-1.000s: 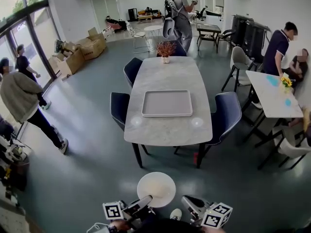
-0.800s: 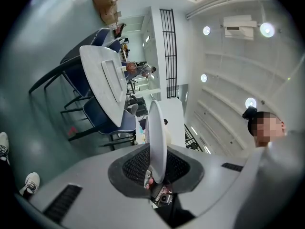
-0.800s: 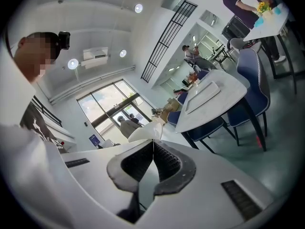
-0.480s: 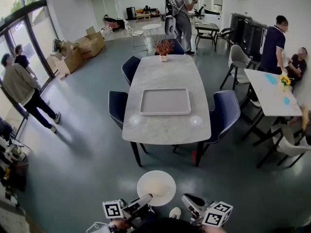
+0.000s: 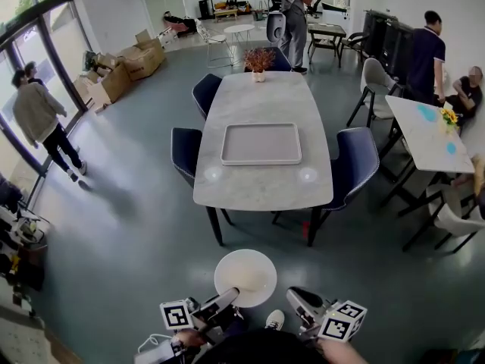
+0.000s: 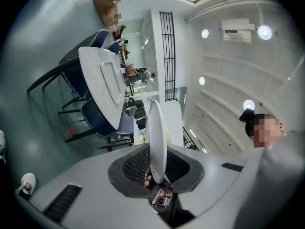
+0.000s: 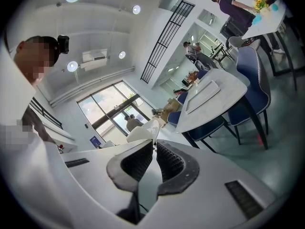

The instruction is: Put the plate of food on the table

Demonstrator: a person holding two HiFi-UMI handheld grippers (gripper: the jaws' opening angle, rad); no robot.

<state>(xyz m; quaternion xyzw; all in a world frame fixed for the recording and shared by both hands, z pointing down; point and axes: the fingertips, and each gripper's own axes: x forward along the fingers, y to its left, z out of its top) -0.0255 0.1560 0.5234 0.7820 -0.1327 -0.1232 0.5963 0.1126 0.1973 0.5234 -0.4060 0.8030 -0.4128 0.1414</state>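
A round white plate (image 5: 245, 277) hangs low over the grey floor, short of the table's near end. My left gripper (image 5: 231, 297) is shut on its near rim; the left gripper view shows the plate (image 6: 156, 142) edge-on between the pads of that gripper (image 6: 157, 163). I cannot make out food on it. My right gripper (image 5: 295, 298) is just right of the plate, jaws shut with nothing between them (image 7: 153, 151), and the plate (image 7: 143, 130) shows beyond them. The grey marble table (image 5: 261, 192) ahead carries an empty rectangular tray (image 5: 261, 143).
Dark blue chairs stand at the table's left (image 5: 186, 154) and right (image 5: 356, 161). A potted plant (image 5: 259, 61) sits at its far end. A white table (image 5: 424, 135) with seated people is at the right. One person (image 5: 42, 116) walks at the left, and cardboard boxes (image 5: 125, 70) lie beyond.
The person at the left has walked further towards the windows. The plate stays held in my left gripper, and both grippers keep their places.
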